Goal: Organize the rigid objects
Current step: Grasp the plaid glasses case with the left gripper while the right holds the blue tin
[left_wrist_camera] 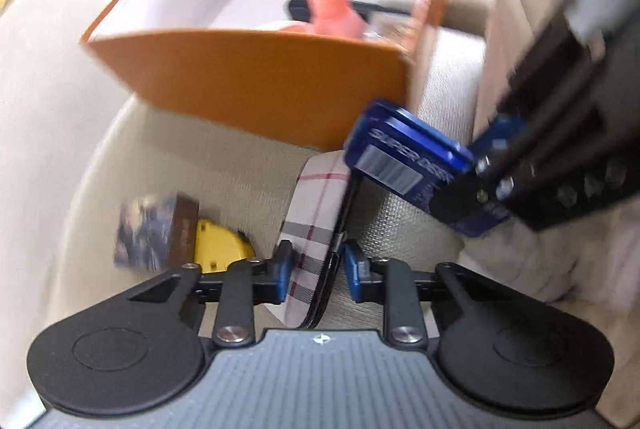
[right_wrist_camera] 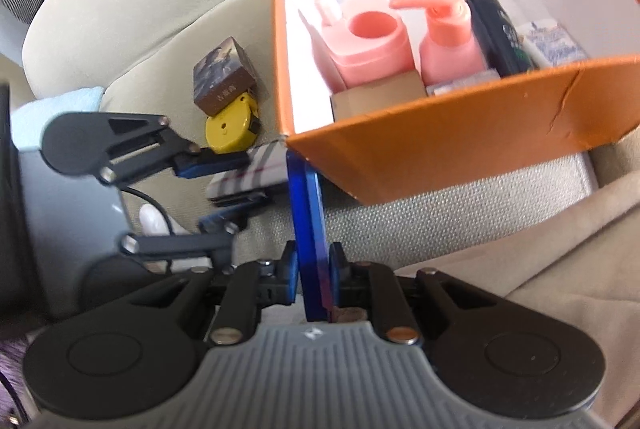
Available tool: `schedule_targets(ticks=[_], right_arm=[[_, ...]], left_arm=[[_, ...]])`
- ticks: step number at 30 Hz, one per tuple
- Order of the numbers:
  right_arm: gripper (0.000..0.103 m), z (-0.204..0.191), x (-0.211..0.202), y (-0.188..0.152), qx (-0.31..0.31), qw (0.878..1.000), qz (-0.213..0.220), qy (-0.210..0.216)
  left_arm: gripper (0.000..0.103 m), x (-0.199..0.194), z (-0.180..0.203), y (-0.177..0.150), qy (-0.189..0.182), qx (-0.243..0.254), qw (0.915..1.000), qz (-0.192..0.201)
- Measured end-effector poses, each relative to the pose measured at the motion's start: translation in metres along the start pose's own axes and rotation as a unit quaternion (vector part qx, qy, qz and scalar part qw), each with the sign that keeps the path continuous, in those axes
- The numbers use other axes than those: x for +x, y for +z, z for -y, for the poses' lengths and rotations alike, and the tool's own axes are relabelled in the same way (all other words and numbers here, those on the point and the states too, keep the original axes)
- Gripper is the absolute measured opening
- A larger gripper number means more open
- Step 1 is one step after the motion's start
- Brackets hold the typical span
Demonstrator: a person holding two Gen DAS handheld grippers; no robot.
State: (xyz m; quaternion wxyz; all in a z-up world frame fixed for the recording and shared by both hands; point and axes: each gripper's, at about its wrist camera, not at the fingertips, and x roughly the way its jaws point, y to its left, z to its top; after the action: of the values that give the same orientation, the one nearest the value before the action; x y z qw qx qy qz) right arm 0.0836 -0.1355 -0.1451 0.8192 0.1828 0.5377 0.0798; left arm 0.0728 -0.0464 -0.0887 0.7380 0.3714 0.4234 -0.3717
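An orange box [left_wrist_camera: 256,85] with a white inside stands on a beige sofa seat; it also shows in the right wrist view [right_wrist_camera: 460,133]. It holds two pink bottles [right_wrist_camera: 372,41], a dark pouch [right_wrist_camera: 496,33] and small packs. My left gripper [left_wrist_camera: 316,265] is shut on a plaid case [left_wrist_camera: 316,229], held on edge; the case also shows in the right wrist view [right_wrist_camera: 248,177]. My right gripper [right_wrist_camera: 312,273] is shut on a flat blue box [right_wrist_camera: 308,229], upright just before the orange box's near corner. That blue box [left_wrist_camera: 404,157] shows in the left wrist view too.
A brown picture-printed box [left_wrist_camera: 156,229] and a yellow tape measure [left_wrist_camera: 220,241] lie on the seat left of the orange box; both show in the right wrist view [right_wrist_camera: 224,77], [right_wrist_camera: 232,125]. A beige backrest [left_wrist_camera: 520,9] rises at right.
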Motion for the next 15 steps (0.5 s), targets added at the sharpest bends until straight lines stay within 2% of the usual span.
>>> schedule_targets(ticks=[3,6,8,10,14,15], right_arm=[[0.014,-0.004,0.003,0.002,-0.007,1.000,-0.002,-0.004],[0.014,-0.010,0.011,0.007,-0.019,1.000,-0.006,-0.012],[0.014,-0.017,0.021,0.010,-0.035,0.999,-0.011,-0.019],[0.014,-0.023,0.029,0.011,-0.050,0.998,-0.012,-0.022],[0.014,-0.032,0.043,0.012,-0.083,0.995,-0.029,-0.038],[0.018,-0.031,0.046,0.012,-0.080,0.995,-0.036,-0.035]], left_arm=[[0.020,-0.009,-0.018,-0.005,-0.034,-0.092,0.9951,-0.017],[0.020,-0.009,-0.039,-0.017,-0.072,-0.196,0.9774,-0.030],[0.021,-0.005,-0.057,-0.021,-0.083,-0.236,0.9677,-0.027],[0.023,-0.004,-0.062,-0.025,-0.080,-0.257,0.9626,-0.029],[0.024,0.003,-0.059,-0.028,-0.058,-0.255,0.9643,-0.042],[0.024,0.005,-0.059,-0.029,-0.057,-0.255,0.9643,-0.041]])
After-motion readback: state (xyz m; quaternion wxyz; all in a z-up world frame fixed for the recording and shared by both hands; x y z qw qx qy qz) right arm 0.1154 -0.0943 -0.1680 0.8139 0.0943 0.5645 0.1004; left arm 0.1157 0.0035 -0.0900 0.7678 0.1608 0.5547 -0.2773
